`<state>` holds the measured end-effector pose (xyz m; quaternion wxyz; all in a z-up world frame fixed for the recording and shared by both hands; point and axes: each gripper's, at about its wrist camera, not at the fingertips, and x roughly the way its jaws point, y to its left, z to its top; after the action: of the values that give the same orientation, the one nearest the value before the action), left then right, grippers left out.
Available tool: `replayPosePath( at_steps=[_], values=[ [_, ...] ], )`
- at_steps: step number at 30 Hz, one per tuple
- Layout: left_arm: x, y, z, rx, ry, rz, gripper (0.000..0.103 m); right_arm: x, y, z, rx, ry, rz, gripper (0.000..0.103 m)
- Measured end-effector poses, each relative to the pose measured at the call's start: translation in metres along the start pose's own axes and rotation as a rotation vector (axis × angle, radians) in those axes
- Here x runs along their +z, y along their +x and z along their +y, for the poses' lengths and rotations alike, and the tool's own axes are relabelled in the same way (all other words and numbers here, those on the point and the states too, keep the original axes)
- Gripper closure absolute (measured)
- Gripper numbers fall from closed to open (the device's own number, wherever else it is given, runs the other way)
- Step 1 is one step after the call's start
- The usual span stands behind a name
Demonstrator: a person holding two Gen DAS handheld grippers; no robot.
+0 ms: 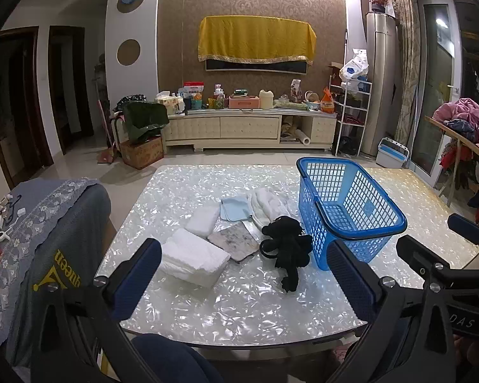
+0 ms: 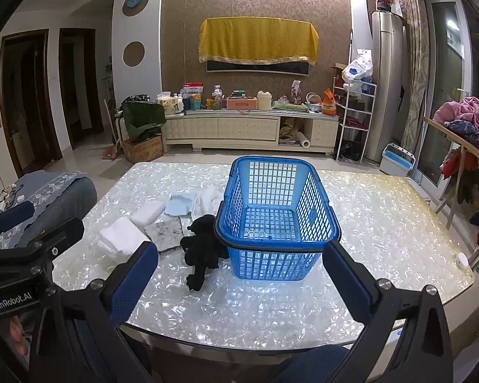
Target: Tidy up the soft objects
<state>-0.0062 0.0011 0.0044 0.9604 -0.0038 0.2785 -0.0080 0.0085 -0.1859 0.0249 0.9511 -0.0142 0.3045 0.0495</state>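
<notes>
At the bottom of the left wrist view my left gripper [image 1: 244,279] sits with its blue-padded fingers spread wide, nothing between them, hanging over the near edge of the glossy pearl-patterned table [image 1: 239,306]. My right gripper [image 2: 241,276] is the same in its own view — fingers far apart and empty, framing the lower centre. It also shows at the right edge of the left view.

Just beyond the left gripper, in the middle of the frame, lies the black crumpled soft cloth [image 1: 287,245], touching the near left corner of the blue plastic lattice basket [image 1: 348,210]. In the right wrist view the basket [image 2: 274,210] fills the centre and I see only its bare lattice floor.

Left of the black cloth, lower centre, lies a thick folded white towel [image 1: 191,257], and beside it a flat grey-mottled square pad [image 1: 231,241]. A little further back sit a white rectangular sponge-like block [image 1: 202,220], a pale blue folded cloth [image 1: 234,209] and a bunched white fabric [image 1: 268,204] just beside the basket's left wall — all on the table, outside the basket.

In the lower left a grey lace-trimmed cover [image 1: 48,223] drapes over furniture. Far back, upper centre, a yellow cloth [image 1: 255,40] hangs over a wall screen above a cluttered cream cabinet [image 1: 249,126].
</notes>
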Motion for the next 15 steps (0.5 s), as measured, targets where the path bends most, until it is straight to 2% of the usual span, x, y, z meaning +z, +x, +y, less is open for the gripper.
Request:
replayPosePath(
  at_steps=[15],
  values=[
    [-0.0035,0.0018,-0.0047,-0.006,-0.003,0.006,0.0,-0.0008,-0.0015,-0.0012,-0.001,0.004,0.006,0.0]
  ],
)
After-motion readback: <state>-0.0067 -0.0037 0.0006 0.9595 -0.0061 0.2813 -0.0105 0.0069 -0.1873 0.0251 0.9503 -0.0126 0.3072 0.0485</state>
